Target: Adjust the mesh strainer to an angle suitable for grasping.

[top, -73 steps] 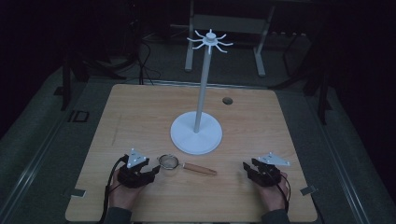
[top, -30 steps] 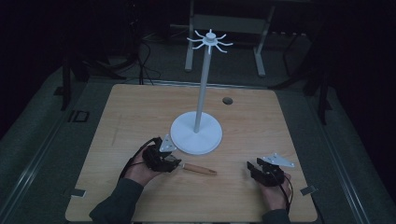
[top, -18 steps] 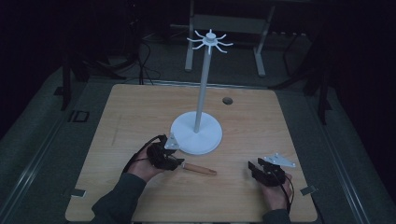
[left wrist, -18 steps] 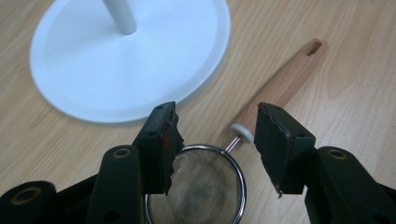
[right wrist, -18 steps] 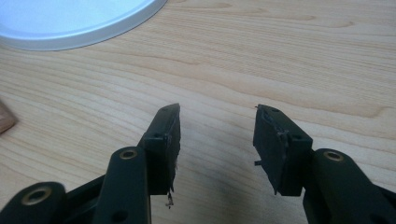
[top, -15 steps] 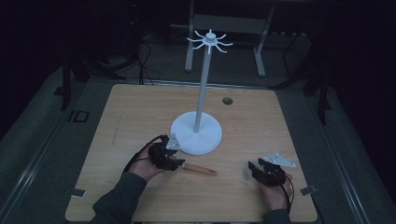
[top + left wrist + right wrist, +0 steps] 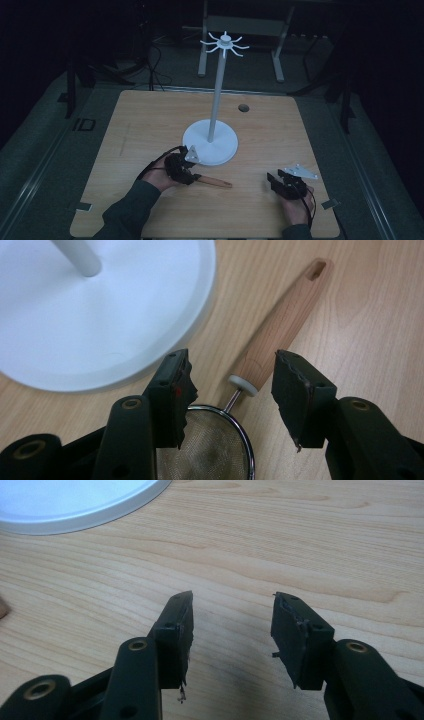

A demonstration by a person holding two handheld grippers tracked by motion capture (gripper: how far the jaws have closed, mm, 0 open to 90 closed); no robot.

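The left gripper (image 7: 232,382) hangs low over a small mesh strainer (image 7: 215,440) that lies flat on the wooden table (image 7: 150,120), just beside the round base of the white hook stand (image 7: 211,142). Its jaws stand apart with nothing between them but air, straddling the thin metal neck where the sieve bowl meets the wooden handle (image 7: 282,327) — a narrow spot to pinch. The handle points away from the stand, its hanging hole at the far tip. Closing here looks risky to me: the neck is thin and round, so the strainer could swivel or drop out once lifted, and the left-hand jaw sits close enough to the stand's rim to nudge it. The right gripper (image 7: 285,182) rests on the table well apart, released too — nothing in it, no help if the strainer slips.
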